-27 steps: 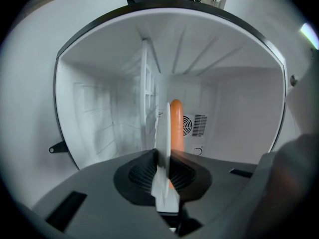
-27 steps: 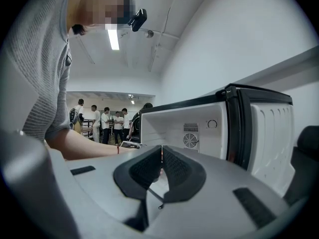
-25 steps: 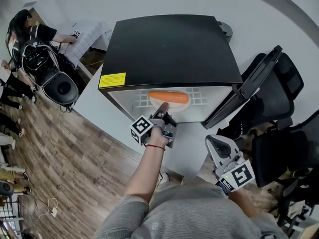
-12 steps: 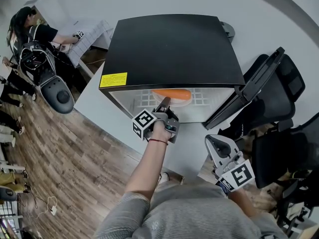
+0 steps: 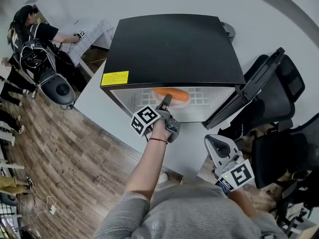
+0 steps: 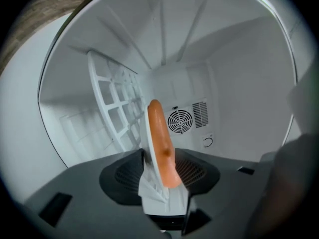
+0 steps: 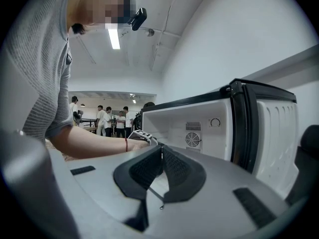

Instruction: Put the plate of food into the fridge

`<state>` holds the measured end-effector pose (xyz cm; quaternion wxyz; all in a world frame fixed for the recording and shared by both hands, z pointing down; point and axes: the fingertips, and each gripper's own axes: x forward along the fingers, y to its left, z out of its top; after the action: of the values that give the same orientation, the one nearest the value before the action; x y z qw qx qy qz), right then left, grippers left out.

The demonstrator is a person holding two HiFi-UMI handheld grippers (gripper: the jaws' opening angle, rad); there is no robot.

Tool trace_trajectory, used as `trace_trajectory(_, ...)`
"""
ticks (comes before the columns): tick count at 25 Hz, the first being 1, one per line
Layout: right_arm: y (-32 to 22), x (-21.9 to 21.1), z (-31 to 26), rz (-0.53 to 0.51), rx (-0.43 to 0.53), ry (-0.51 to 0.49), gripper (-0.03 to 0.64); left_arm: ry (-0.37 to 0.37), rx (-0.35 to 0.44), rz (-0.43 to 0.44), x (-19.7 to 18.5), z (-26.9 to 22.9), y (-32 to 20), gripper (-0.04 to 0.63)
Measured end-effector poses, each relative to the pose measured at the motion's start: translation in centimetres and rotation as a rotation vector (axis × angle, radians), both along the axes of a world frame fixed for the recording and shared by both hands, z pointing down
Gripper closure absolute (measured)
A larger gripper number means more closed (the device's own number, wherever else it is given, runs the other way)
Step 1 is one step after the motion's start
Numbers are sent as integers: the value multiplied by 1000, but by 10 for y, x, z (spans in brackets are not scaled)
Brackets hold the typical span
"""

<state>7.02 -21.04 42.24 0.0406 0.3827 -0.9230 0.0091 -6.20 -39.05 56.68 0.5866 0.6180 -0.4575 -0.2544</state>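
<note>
Lying flat on the white grid shelf (image 6: 112,101) inside the fridge (image 5: 172,49), the plate of food (image 5: 170,94) carries one long orange item. The item's long axis runs parallel to the fridge's front edge, side to side across the opening. The plate sits just inside the fridge opening, forward of the round fan grille (image 6: 180,121) on the fridge's back wall.

The fridge has a black top and stands on a white table (image 5: 94,103). Its door (image 5: 249,86) hangs open at the fridge's right side. Wood-pattern floor (image 5: 65,168) lies in front of and to the left of the fridge. Black office chairs (image 5: 284,88) stand beyond the open door. Several people (image 5: 25,29) stand well off to the fridge's left.

The left gripper (image 5: 165,101) reaches into the fridge opening. Its jaws have just been opening and now stand apart, released, with the plate's near rim between them. The right gripper (image 5: 214,144) is held in front of the fridge, below the open door, with its jaws clenched together on nothing.
</note>
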Motion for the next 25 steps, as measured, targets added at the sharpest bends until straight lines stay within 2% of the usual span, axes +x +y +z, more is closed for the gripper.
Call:
trace_trajectory(2, 0, -1, 0, -3, 0, 2, 603, -85, 16, 23, 0, -1, -1, 410)
trace_trajectory(5, 0, 1, 1, 1, -5, 3, 603, -250, 38, 51, -4, -2, -2, 407)
trace_trajectory(11, -3, 4, 5, 4, -10, 4, 603, -467, 85, 78, -11, -1, -6, 387)
trace_trajectory(18, -5, 2, 9, -6, -20, 7, 603, -760, 289, 163, -15, -2, -7, 382)
trace_trajectory(21, -6, 0, 10, -11, -20, 10, 603, -822, 331, 178, -16, -1, -9, 377)
trace_trajectory(25, -5, -1, 11, -13, -21, 15, 603, -915, 319, 163, -20, -3, -11, 368)
